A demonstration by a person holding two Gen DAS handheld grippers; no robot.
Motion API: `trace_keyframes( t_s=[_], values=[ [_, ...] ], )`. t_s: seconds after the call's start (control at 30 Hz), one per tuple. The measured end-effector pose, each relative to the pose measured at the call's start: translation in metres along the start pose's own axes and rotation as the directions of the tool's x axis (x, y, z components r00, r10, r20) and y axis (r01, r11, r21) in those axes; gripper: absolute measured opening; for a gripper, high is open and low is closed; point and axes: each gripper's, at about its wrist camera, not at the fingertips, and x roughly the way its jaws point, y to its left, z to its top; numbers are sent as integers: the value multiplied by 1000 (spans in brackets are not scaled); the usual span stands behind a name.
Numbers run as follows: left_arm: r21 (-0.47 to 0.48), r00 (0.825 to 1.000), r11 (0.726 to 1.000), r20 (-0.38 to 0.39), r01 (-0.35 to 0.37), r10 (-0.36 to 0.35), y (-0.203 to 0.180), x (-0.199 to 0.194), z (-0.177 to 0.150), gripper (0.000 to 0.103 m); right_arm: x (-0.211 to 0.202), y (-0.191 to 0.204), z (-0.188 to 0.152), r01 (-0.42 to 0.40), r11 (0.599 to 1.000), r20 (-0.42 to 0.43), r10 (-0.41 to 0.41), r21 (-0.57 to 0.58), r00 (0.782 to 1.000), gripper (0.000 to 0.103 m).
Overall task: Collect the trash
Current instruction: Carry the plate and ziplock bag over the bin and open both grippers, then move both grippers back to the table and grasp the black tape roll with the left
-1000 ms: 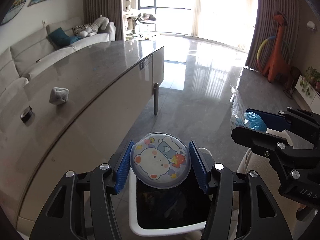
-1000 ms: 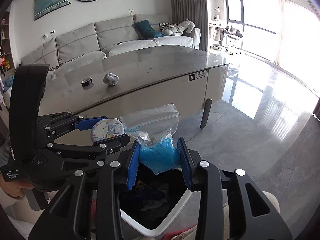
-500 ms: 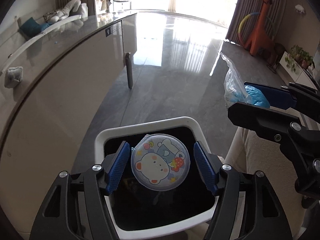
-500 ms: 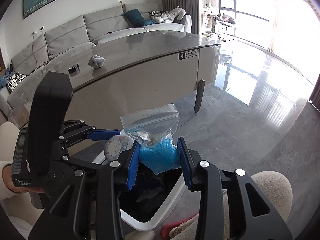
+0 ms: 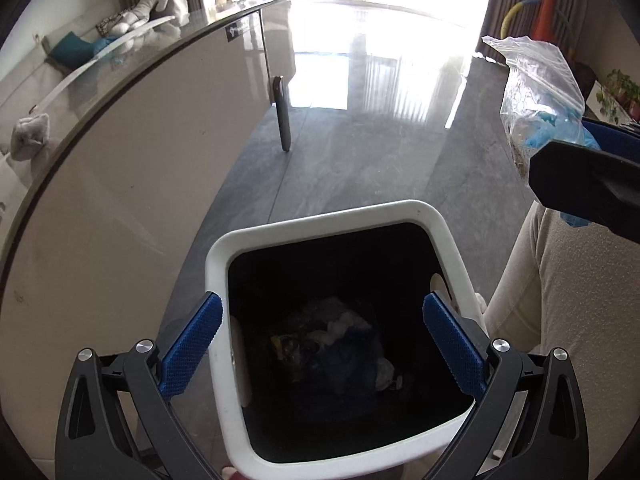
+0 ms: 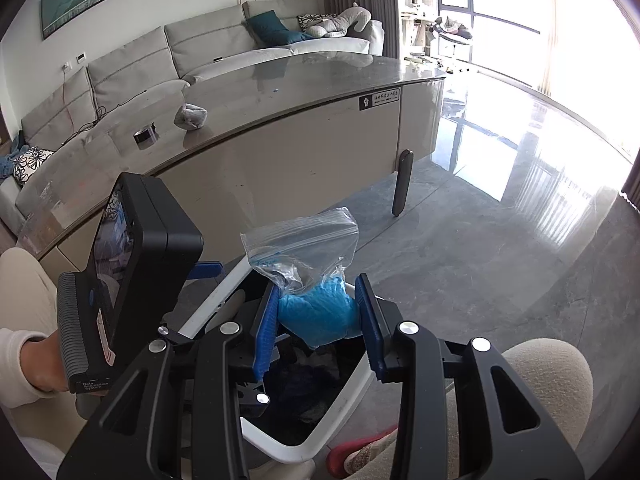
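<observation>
Two grippers hang over one white-rimmed trash bin (image 5: 444,232) with a black interior. Left gripper (image 5: 322,344): jaws spread wide, having just been opening, nothing between the blue pads (image 5: 192,344); both pads straddle the bin's mouth, one at its 9 o'clock rim, the other at its 3 o'clock rim. Inside the bin, at the bottom, crumpled white and dark trash (image 5: 340,340) lies in a heap; single items cannot be told apart in the dark.

Right gripper (image 6: 318,316): jaws at a narrow setting, clamped on a clear zip bag (image 6: 308,252) with blue material bunched in its lower part. The bag's clear top stands up toward 12 o'clock above the pads. In the right wrist view the bag sits over the bin's far rim; in the left wrist view it shows at 2 o'clock, above and to the side of the bin.

A hand (image 6: 36,364) in a cream sleeve grips the left gripper's handle at 9 o'clock in the right wrist view.

Tabletop (image 6: 320,80): grey, glossy, beside the bin. On it a crumpled grey wad (image 6: 191,116) and, near it, a small dark roll (image 6: 145,136), well apart from both grippers.
</observation>
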Motion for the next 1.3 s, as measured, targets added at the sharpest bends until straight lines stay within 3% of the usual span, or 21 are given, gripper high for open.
trace_keyframes(
  t_s=[0.27, 0.5, 0.53, 0.6, 0.67, 0.8, 1.0, 1.3],
  values=[
    [-69, 991, 992, 78, -104, 109, 40, -37, 3, 98, 8, 13, 8, -34, 999, 10, 34, 3, 999, 39],
    [-100, 985, 985, 91, -137, 146, 58, -53, 4, 98, 25, 28, 3, -55, 998, -39, 54, -18, 998, 41],
    [-101, 985, 985, 90, -137, 146, 59, -55, 3, 98, 27, 30, 2, -52, 998, -50, 50, -22, 997, 50],
    [-108, 984, 984, 91, -142, 152, 59, -55, 2, 98, 33, 33, 0, -9, 999, -84, 6, -40, 996, 85],
    [-121, 985, 982, 83, -143, 154, 64, -55, 2, 98, 36, 30, -3, 13, 999, -98, -16, -40, 995, 98],
    [-125, 983, 980, 81, -152, 163, 69, -60, -3, 98, 44, 25, -7, 9, 1000, -138, -12, -19, 990, 98],
    [-129, 981, 979, 94, -159, 171, 69, -64, -2, 98, 44, 28, -2, 23, 999, -114, -26, -27, 993, 98],
    [-217, 960, 960, 178, -177, 217, 99, -106, 11, 98, 28, 46, 50, -6, 995, 20, 8, -97, 1000, 98]
  ],
)
